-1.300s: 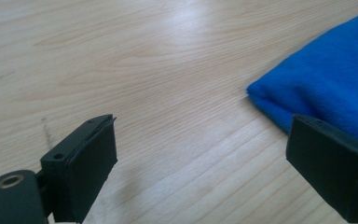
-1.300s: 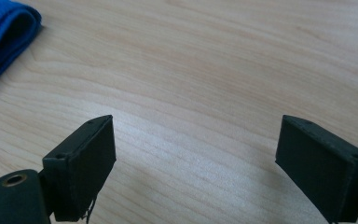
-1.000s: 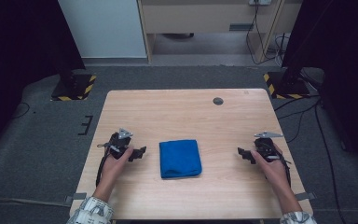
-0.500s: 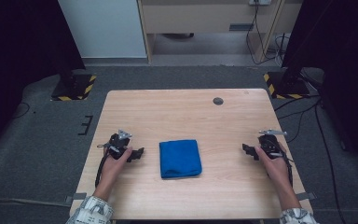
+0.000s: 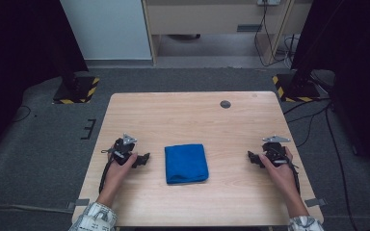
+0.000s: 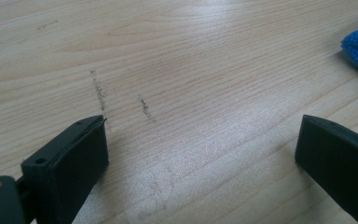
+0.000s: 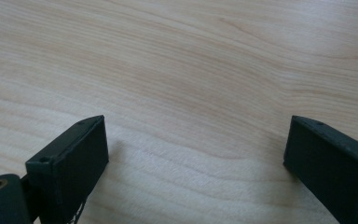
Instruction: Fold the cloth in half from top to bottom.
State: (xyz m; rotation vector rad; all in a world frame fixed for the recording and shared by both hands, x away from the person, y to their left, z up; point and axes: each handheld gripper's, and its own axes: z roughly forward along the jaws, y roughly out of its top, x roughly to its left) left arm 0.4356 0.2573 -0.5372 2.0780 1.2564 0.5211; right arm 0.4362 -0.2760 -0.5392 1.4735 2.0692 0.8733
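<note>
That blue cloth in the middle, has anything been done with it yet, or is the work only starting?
The blue cloth lies folded flat on the table, with no gripper touching it. The left gripper and right gripper rest either side, jaws open with nothing between them; the left's have just been opening. So either it is only starting or the folding is finished; I cannot tell which.

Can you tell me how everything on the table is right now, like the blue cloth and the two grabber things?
blue cloth: folded into a flat square, lying on the table between the two grippers, touched by neither.
left gripper: jaws wide apart, just been opening, nothing between them, bare wood below.
right gripper: jaws wide apart, nothing between them.
table: light wood, faint dark scuff marks near the left gripper.
</note>
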